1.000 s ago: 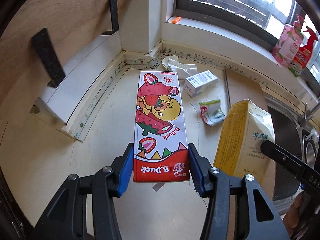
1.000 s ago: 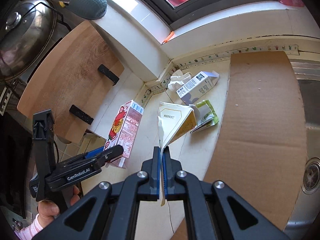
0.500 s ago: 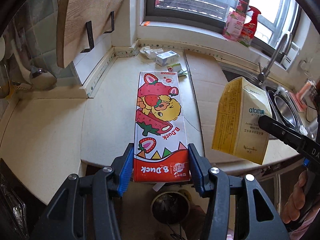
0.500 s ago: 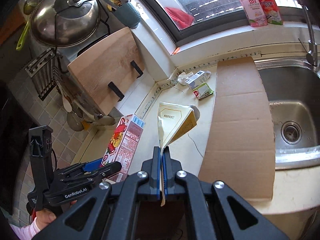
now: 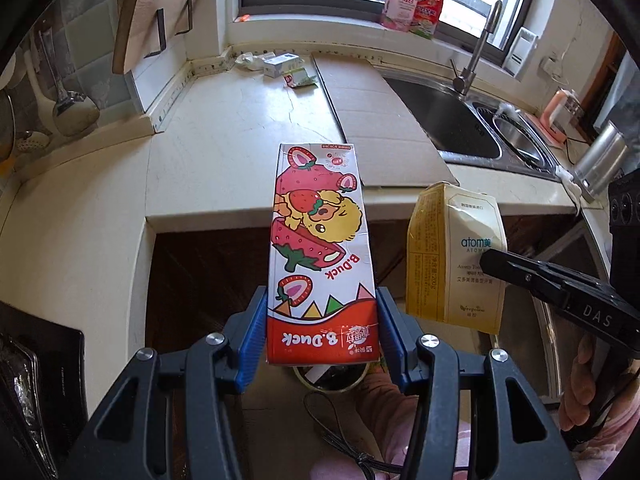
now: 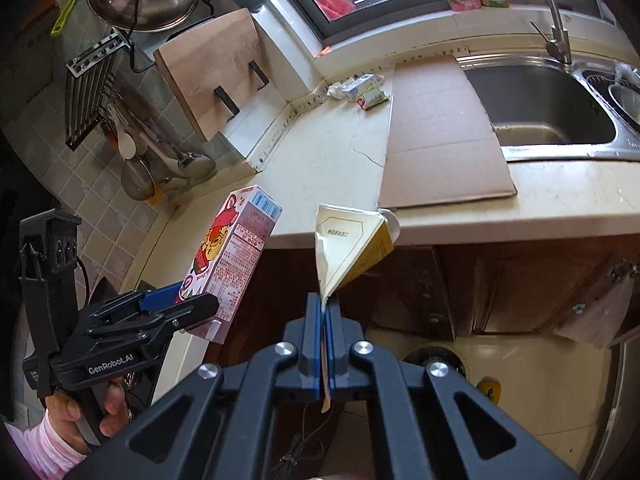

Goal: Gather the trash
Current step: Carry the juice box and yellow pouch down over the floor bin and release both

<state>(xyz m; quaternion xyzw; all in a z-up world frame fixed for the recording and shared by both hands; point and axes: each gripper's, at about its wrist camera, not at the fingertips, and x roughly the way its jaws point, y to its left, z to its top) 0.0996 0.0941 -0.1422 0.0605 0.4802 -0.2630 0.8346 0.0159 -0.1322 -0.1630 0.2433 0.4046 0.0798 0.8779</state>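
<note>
My left gripper [image 5: 320, 320] is shut on the bottom end of a red and white strawberry B.Duck carton [image 5: 320, 240], which sticks out forward in the air. My right gripper [image 6: 323, 308] is shut on the flattened flap of a cream and yellow Atomy box [image 6: 348, 240]. That box [image 5: 456, 256] hangs to the right of the carton in the left wrist view. Both are held in front of the counter edge [image 6: 480, 220], above the floor. A round bin opening [image 5: 332, 380] shows just below the carton. In the right wrist view, the left gripper [image 6: 172, 304] and its carton [image 6: 232, 256] are at lower left.
A small white box, a crumpled tissue and a green wrapper [image 5: 292, 70] lie in the counter's far corner. A cardboard sheet [image 6: 440, 132] covers the counter beside the steel sink [image 6: 548, 108]. A wooden cutting board [image 6: 216, 64] leans at the left. Dark cabinet doors [image 6: 500, 280] stand below.
Both grippers have pulled back from the counter's far corner past its front edge, each keeping its box. The counter has shrunk away and the cabinet, floor and bin have come into view.
</note>
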